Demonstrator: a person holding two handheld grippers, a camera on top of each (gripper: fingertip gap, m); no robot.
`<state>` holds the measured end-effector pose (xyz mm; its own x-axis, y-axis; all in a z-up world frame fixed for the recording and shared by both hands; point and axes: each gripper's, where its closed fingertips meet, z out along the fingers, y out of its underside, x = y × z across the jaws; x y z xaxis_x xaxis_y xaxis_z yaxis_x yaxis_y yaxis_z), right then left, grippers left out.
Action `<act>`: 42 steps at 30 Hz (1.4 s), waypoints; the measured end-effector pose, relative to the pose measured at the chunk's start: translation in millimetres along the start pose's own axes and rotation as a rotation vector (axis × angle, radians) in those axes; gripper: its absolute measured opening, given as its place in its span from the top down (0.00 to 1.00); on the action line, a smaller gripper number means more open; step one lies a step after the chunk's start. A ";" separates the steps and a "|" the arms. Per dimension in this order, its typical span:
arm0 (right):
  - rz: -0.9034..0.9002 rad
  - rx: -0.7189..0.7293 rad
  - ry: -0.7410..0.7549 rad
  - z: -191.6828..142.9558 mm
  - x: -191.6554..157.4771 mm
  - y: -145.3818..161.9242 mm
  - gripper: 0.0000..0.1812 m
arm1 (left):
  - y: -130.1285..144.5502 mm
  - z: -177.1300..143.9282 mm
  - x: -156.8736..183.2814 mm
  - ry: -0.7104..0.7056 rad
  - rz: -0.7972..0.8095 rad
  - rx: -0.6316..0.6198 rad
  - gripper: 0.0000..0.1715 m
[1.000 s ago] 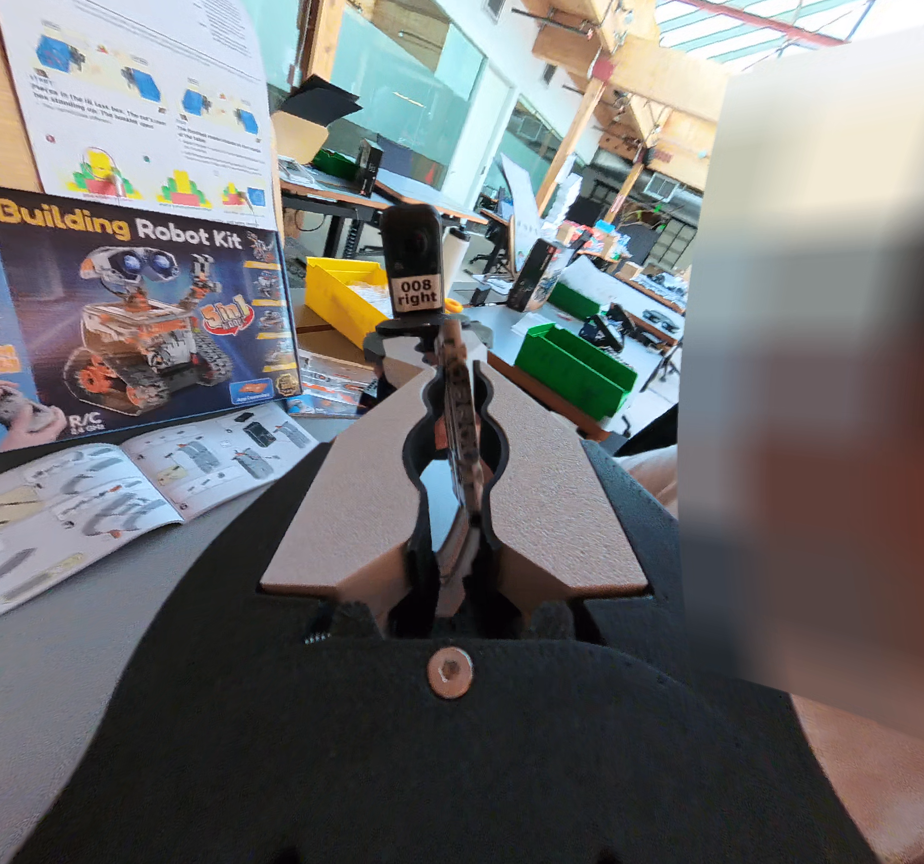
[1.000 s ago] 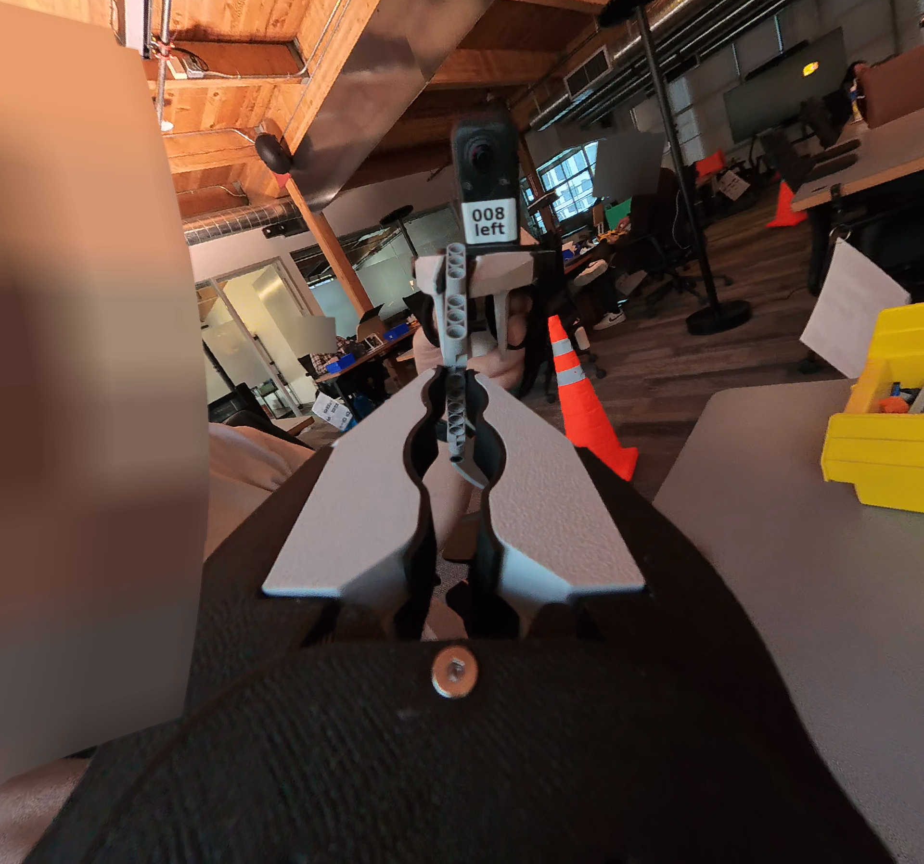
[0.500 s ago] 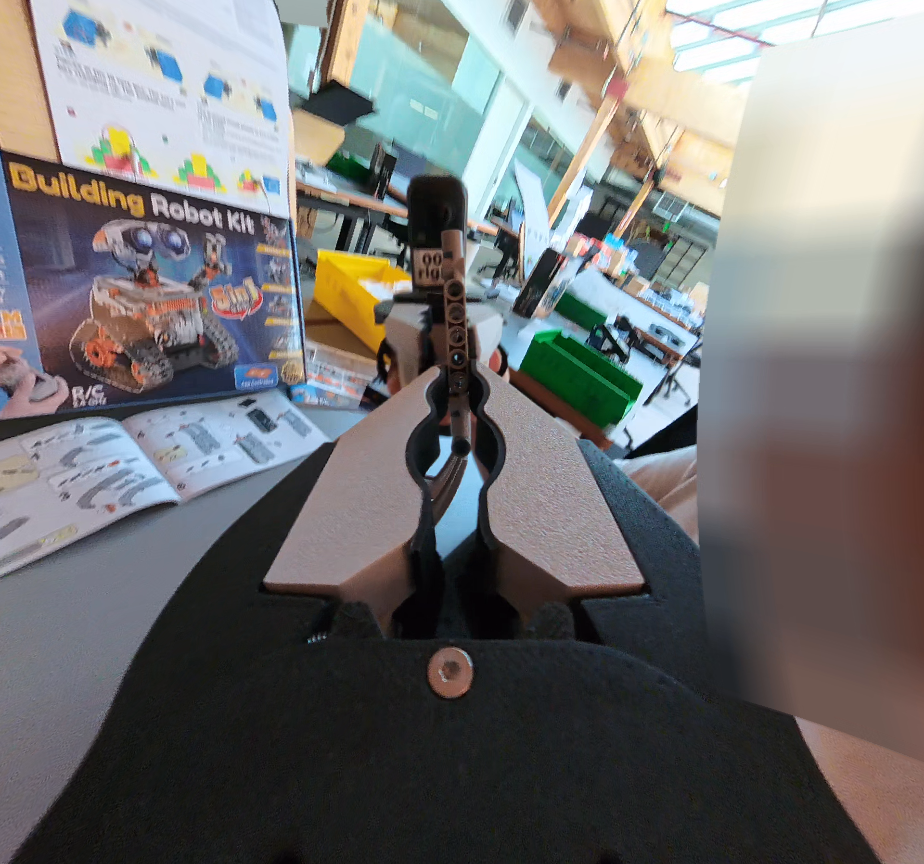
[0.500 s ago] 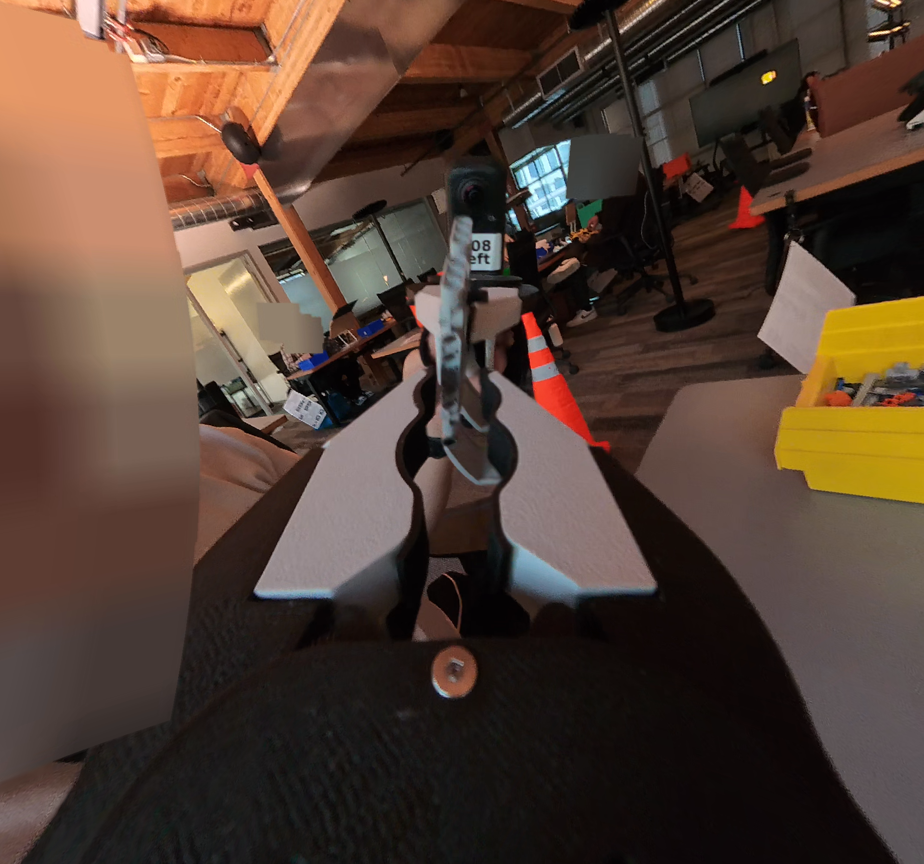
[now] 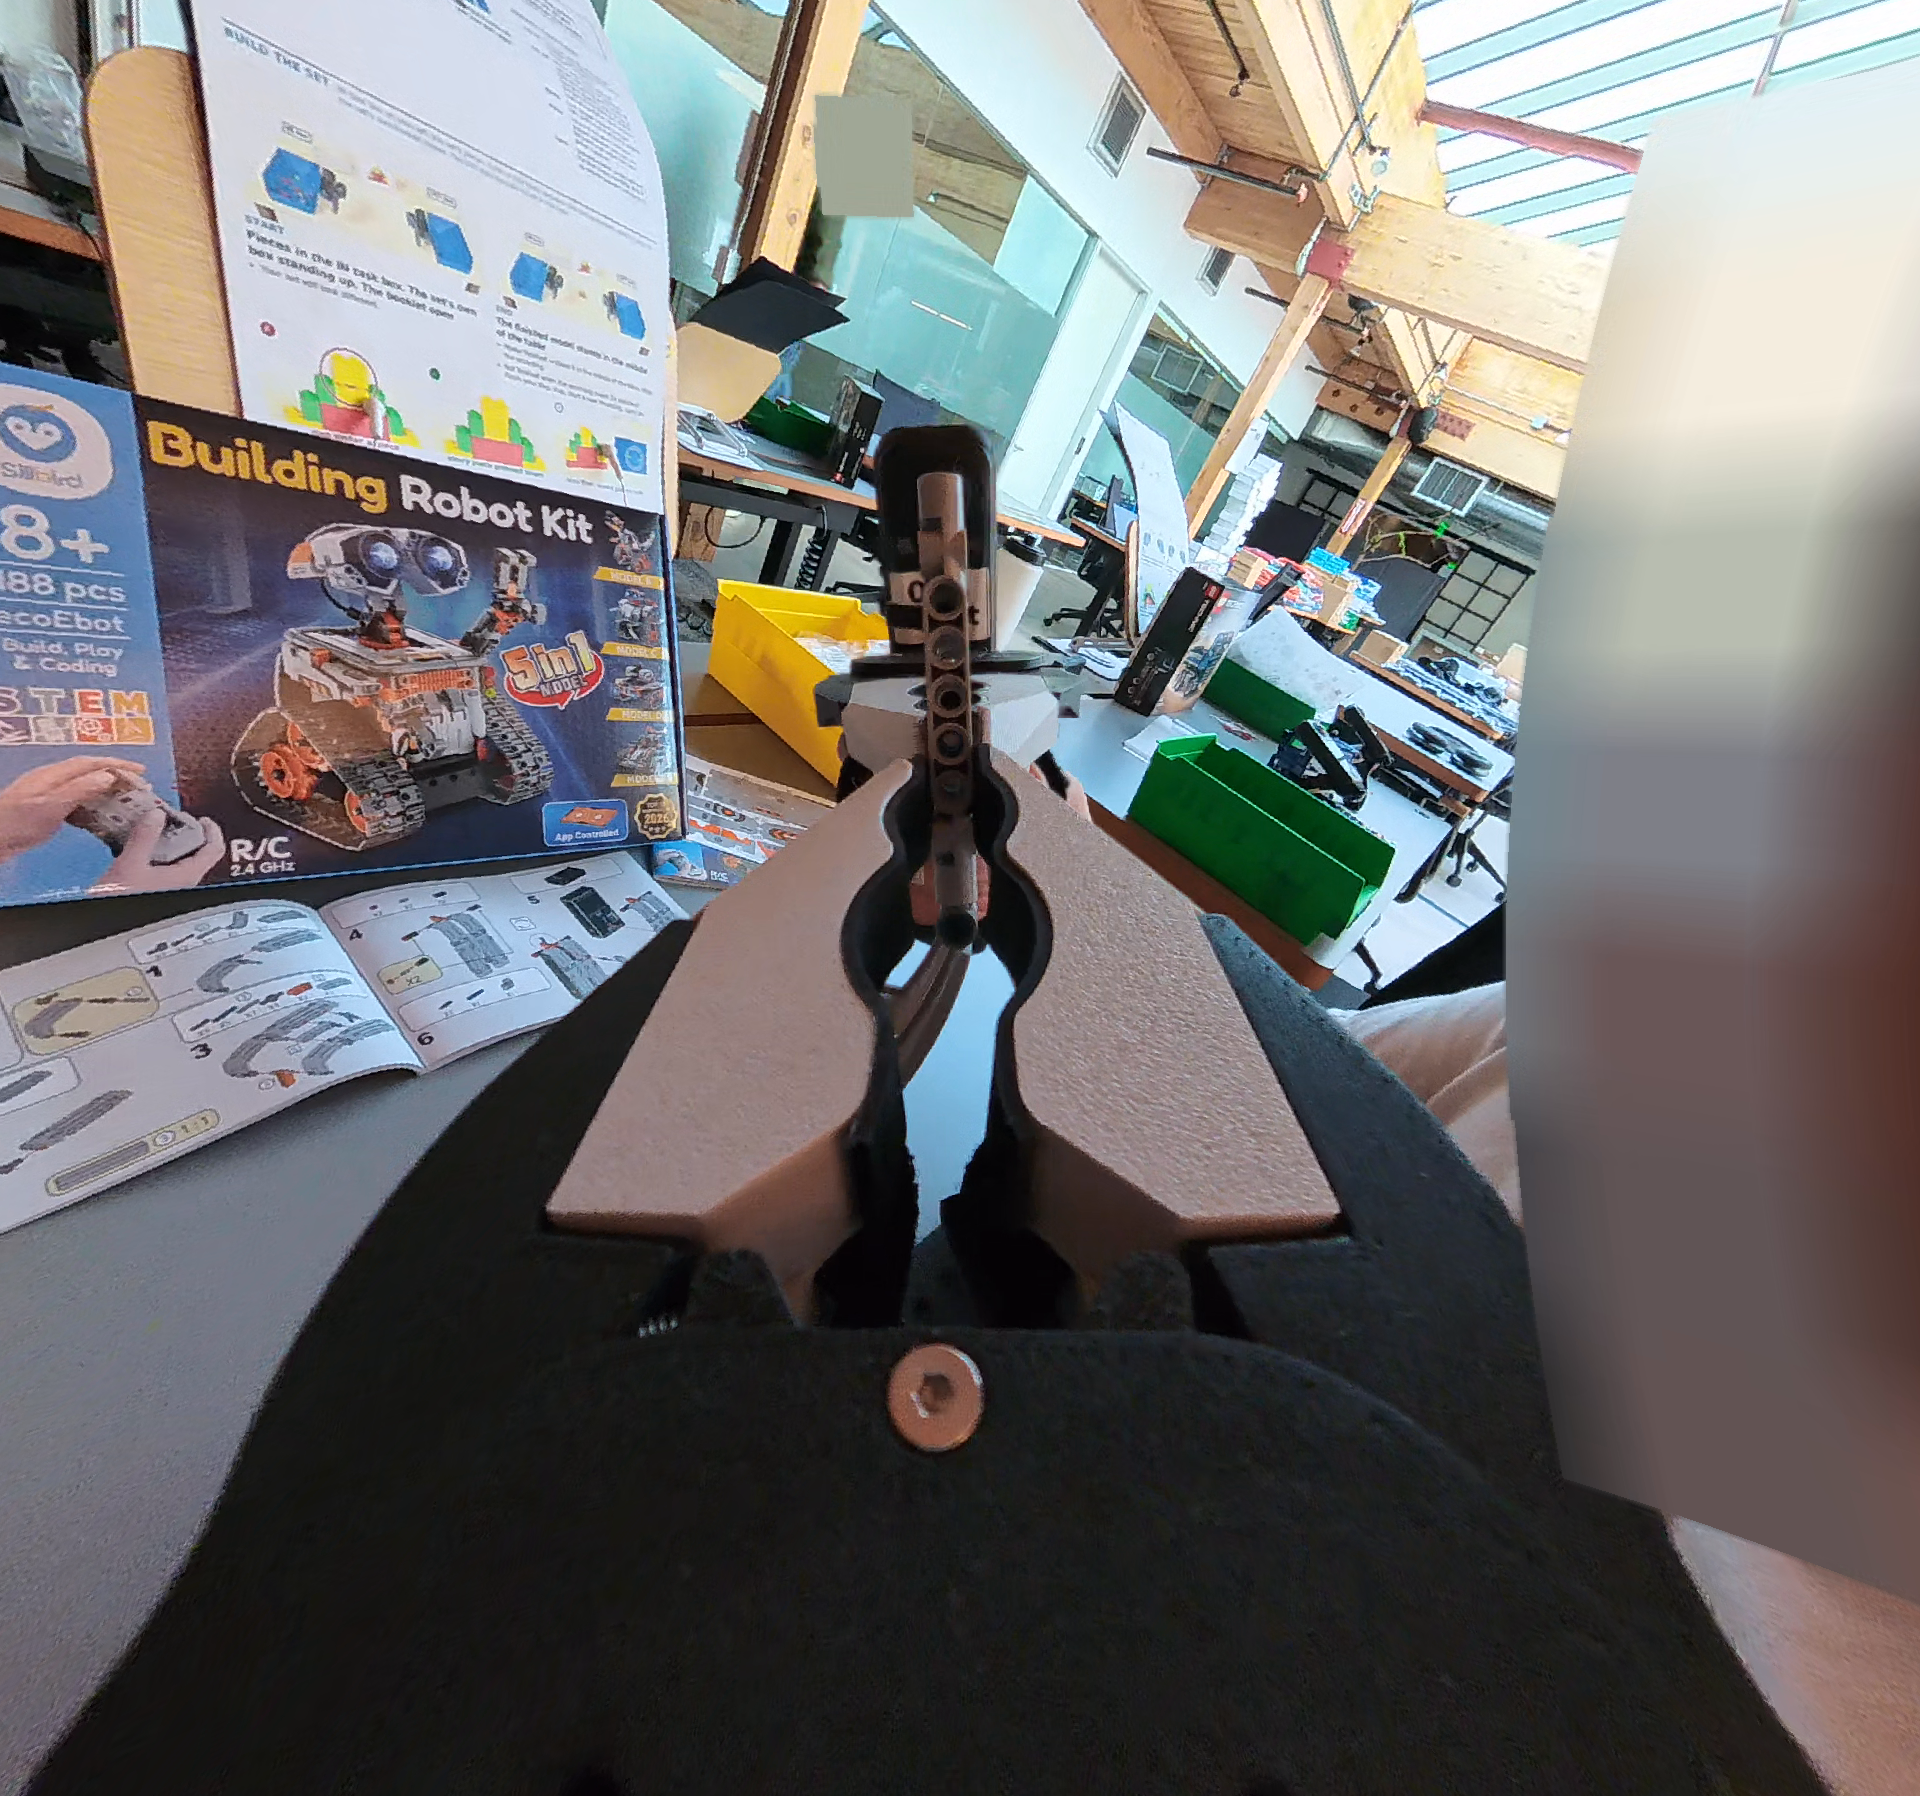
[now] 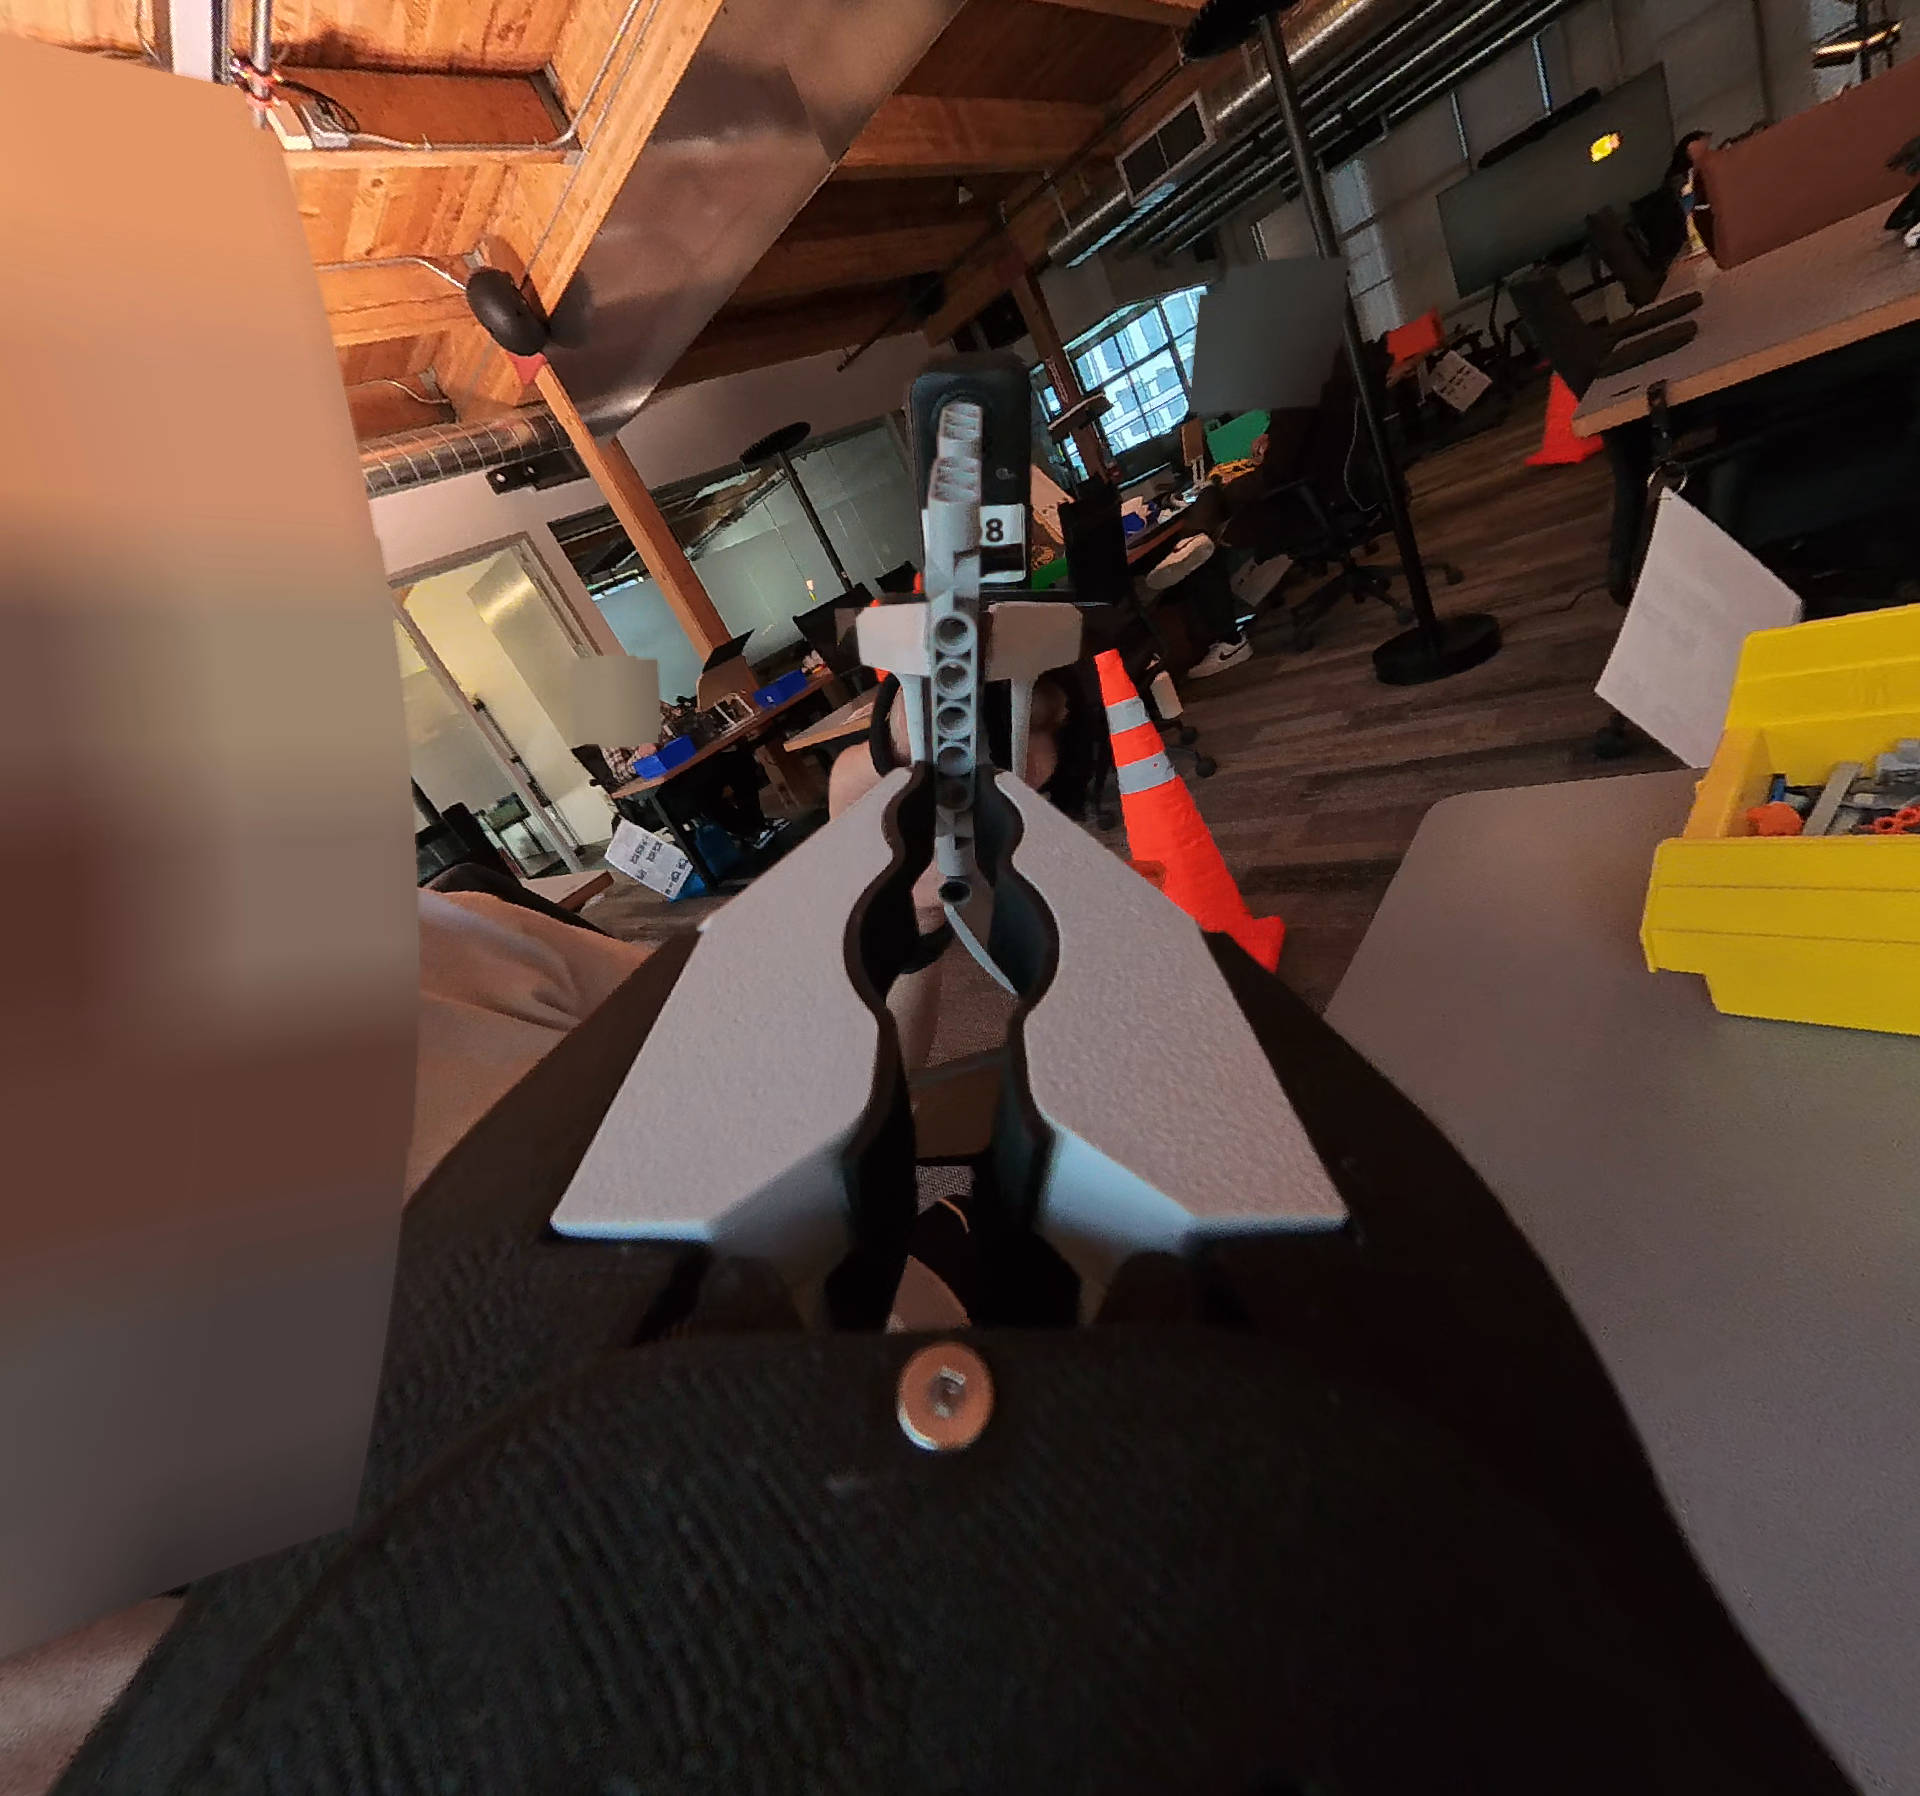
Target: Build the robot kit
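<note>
My left gripper [image 5: 948,801], with tan fingers, is shut on a grey beam with a row of holes [image 5: 948,666] that stands upright, held above the table. A curved grey part [image 5: 925,1003] hangs from it between the fingers. My right gripper [image 6: 954,790], with grey fingers, is shut on the light grey holed beam [image 6: 954,686] from the opposite side. The two grippers face each other tip to tip. The right gripper shows just behind the beam in the left wrist view [image 5: 1023,718], and the left gripper in the right wrist view [image 6: 1029,640]. I cannot tell whether it is one beam or two joined.
A robot kit box [image 5: 364,645] stands at the left behind an open instruction booklet [image 5: 260,998] on the grey table [image 6: 1610,1175]. A yellow bin of small parts [image 6: 1787,873] sits at the right. A green bin [image 5: 1257,832] and an orange cone [image 6: 1174,811] are farther off. Left and right tips are no more than a few centimetres apart.
The beam has turned from edge-on to showing its holes. The two grippers have come closer together, tip to tip. Both have stayed shut.
</note>
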<state>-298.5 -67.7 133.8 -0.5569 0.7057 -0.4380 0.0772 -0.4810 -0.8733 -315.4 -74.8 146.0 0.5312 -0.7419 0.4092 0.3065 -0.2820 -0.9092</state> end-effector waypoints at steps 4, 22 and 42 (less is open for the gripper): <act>-0.013 -0.011 0.030 -1.8 2.6 0.3 0.98 | 1.6 1.6 -2.4 -0.011 0.003 -0.006 0.97; 0.123 0.031 0.006 -5.0 18.5 0.9 0.97 | 32.1 3.1 -14.5 -0.012 0.010 -0.163 0.97; -0.015 -0.071 0.005 -2.1 7.1 11.0 0.97 | 19.7 4.8 -8.3 0.014 -0.066 -0.053 0.97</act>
<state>-299.9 -66.9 120.7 -0.5543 0.7152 -0.4257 0.1272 -0.4327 -0.8925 -310.0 -71.3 125.1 0.5003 -0.7286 0.4678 0.2979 -0.3624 -0.8831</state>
